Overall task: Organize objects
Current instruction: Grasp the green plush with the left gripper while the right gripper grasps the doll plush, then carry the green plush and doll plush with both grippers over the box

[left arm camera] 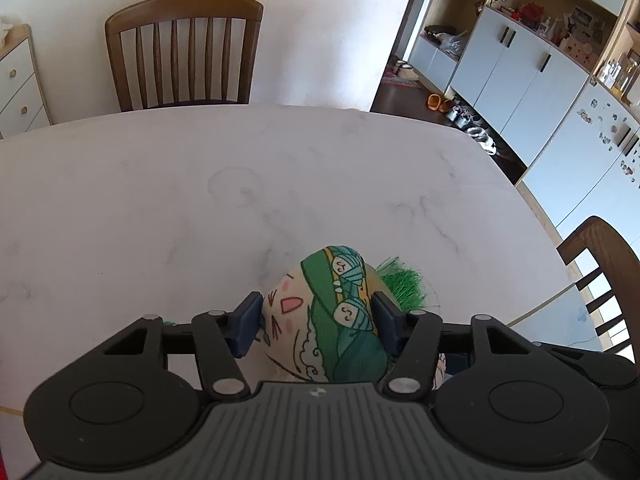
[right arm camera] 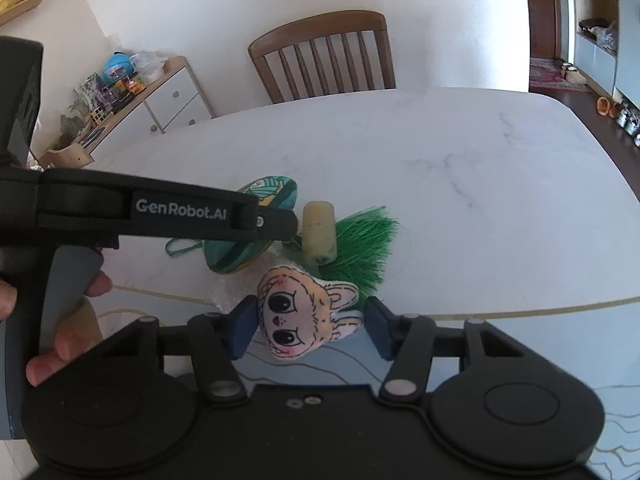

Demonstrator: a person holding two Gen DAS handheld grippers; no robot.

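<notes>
My left gripper [left arm camera: 316, 322] is shut on a green and cream patterned pouch [left arm camera: 328, 312] with a cat face, over the white marble table [left arm camera: 200, 184]. The pouch also shows in the right wrist view [right arm camera: 256, 236], under the left gripper's arm. My right gripper [right arm camera: 308, 326] has its pads on either side of a small bunny-face plush [right arm camera: 298, 316]; the left pad touches it, and a gap shows at the right pad. Beside it lie a green tassel [right arm camera: 360, 240] and a pale yellow cylinder [right arm camera: 318, 232]. The tassel also shows behind the pouch in the left wrist view [left arm camera: 404, 282].
A wooden chair [left arm camera: 184, 52] stands at the table's far side, another [left arm camera: 608, 276] at the right. A sideboard with toys [right arm camera: 132, 92] is at the back left. The table's near edge [right arm camera: 520, 312] runs just beyond my right gripper. Cabinets [left arm camera: 520, 64] line the right wall.
</notes>
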